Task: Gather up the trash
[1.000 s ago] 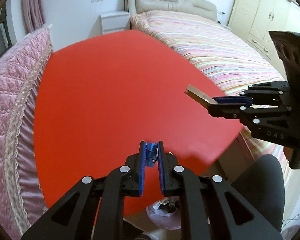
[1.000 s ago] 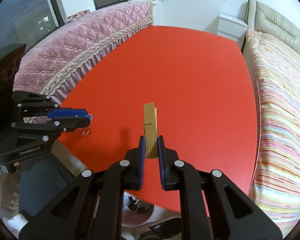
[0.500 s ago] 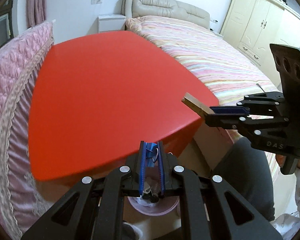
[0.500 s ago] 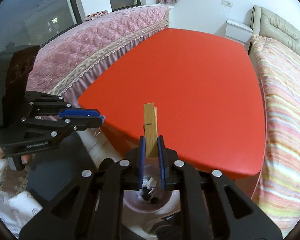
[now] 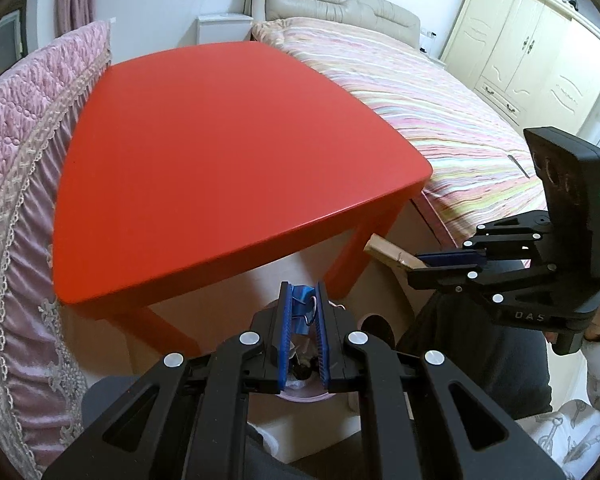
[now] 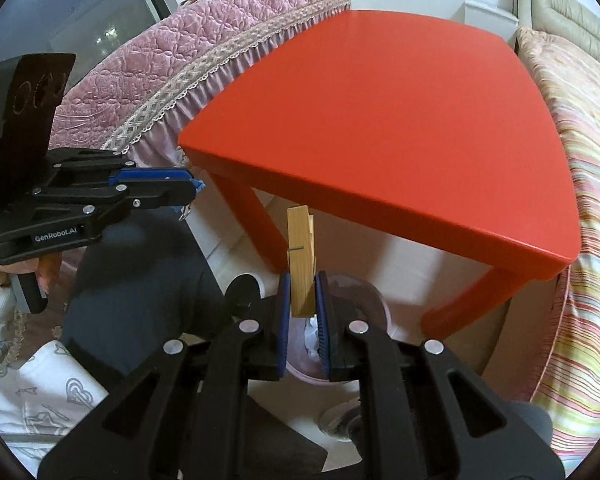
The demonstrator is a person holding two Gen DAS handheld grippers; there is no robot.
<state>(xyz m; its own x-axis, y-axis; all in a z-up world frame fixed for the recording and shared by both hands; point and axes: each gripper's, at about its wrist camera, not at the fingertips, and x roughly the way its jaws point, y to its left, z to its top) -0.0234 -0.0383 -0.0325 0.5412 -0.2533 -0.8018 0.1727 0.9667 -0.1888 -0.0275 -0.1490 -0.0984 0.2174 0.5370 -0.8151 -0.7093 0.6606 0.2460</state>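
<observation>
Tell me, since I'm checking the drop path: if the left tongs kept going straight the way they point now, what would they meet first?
Probably the pink bin, whose rim shows just beyond the left tongs shut on the blue binder clip. Depth is unclear.

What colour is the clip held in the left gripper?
Blue, a binder clip with silver wire handles; clearest in the left wrist view.

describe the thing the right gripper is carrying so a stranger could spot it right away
Start at the red table and drop below its near edge to the right gripper. Pinched upright in its blue-padded jaws is a pale wooden clothespin with a thin wire spring. The left gripper holds a blue binder clip instead.
</observation>
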